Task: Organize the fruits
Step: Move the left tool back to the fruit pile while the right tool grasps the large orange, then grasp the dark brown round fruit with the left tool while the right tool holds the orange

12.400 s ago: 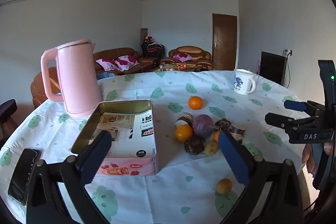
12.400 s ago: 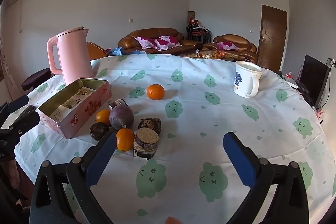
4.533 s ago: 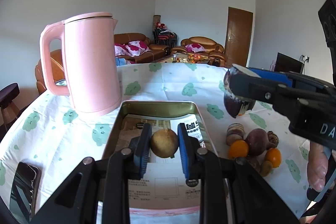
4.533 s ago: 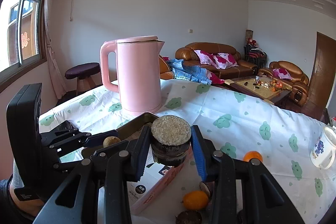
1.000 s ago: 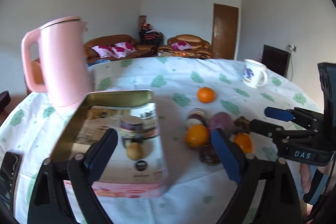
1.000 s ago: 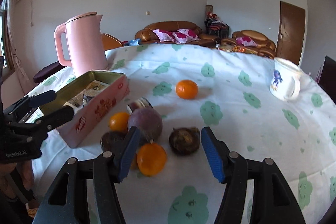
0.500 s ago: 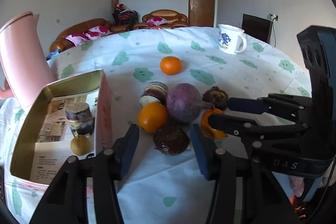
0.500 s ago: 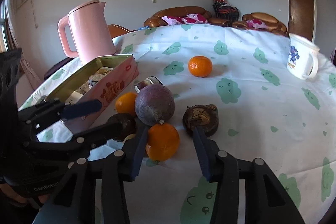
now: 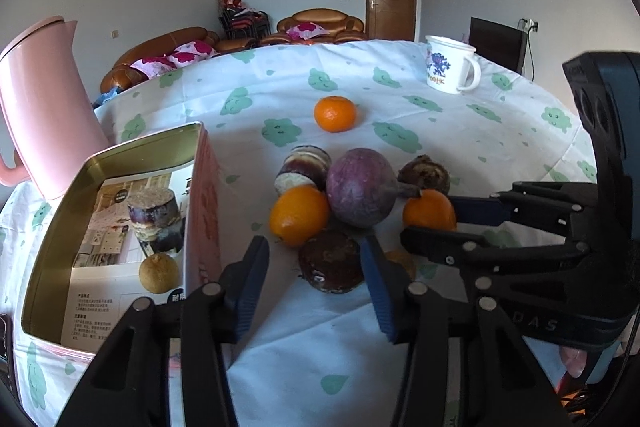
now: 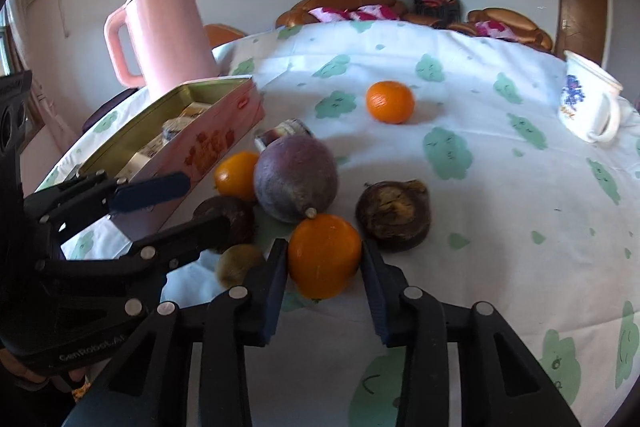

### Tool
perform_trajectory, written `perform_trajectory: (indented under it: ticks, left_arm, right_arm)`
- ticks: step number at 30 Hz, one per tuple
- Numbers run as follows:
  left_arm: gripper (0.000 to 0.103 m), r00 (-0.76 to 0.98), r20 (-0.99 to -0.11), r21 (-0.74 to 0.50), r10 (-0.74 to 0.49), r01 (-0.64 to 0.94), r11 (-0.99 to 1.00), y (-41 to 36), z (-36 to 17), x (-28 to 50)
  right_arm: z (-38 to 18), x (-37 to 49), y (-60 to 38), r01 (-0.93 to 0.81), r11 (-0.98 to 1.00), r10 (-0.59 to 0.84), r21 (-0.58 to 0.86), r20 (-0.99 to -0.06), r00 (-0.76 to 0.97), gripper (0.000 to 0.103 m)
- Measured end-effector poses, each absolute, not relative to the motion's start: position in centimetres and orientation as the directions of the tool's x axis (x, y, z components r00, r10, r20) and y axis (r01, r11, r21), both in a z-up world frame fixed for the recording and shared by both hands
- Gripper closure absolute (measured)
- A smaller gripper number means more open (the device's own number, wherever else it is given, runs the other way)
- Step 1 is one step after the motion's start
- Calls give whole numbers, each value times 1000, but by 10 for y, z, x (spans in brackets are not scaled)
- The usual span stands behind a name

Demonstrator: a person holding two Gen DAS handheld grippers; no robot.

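Note:
A pink tin box (image 9: 200,187) holds a dark cut cylinder fruit (image 9: 154,219) and a small brown fruit (image 9: 159,273). Beside it lies a pile: a big purple fruit (image 9: 362,187), an orange (image 9: 298,215), a dark round fruit (image 9: 332,261) and another orange (image 10: 324,257). My left gripper (image 9: 316,271) is open around the dark round fruit. My right gripper (image 10: 324,267) has both pads against the near orange. A lone orange (image 9: 335,114) sits farther back.
A pink kettle (image 9: 40,107) stands behind the tin. A white mug (image 9: 450,69) stands at the far right. A brown wrinkled fruit (image 10: 394,215) and a small brownish fruit (image 10: 238,263) lie by the pile. The tablecloth (image 10: 500,227) is white with green prints.
Both grippers have moved in and down to the pile. The left jaws now straddle the dark round fruit. The right jaws have narrowed onto the near orange.

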State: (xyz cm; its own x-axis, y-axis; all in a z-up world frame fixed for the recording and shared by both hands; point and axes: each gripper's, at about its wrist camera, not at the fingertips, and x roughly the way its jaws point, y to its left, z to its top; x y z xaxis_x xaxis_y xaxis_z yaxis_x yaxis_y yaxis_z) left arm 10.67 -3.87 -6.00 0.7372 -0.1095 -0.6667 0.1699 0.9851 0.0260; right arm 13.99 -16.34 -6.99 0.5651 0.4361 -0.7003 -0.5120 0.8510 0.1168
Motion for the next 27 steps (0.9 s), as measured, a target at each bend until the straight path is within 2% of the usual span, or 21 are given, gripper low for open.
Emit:
perform_trajectory:
  ticks: [7,12,20,23,25,27]
  left_arm:
    - [56,720,-684,28,-119,189,982,-43,-61,112]
    - [54,712,-700,99,-62,183,978,-56,-66,115]
    - [52,723,-690,96,-36,141,985,-54,-65,108]
    - [54,731,-681,117,-30,149,982,-58,-65,104]
    - [64,733,-680,132,-26,157,979,-61,-65,103]
    - [64,734,-678,149,-34,183,972,-68,-65,100]
  right_arm:
    - [-62,128,-174,-465,883,394,64,-639,661,65]
    - [-61,131,-182,-460,884,400,80,-639,657,65]
    - [-60,127,-181,-469,880,405,70,-625,667,65]
    - [-60,127,-181,-471,880,405,67,-625,667,65]
    - [-60,127,-181,-472,879,404,65,-625,668,65]
    - [-60,127,-182,-472,879,407,68,-622,668,65]
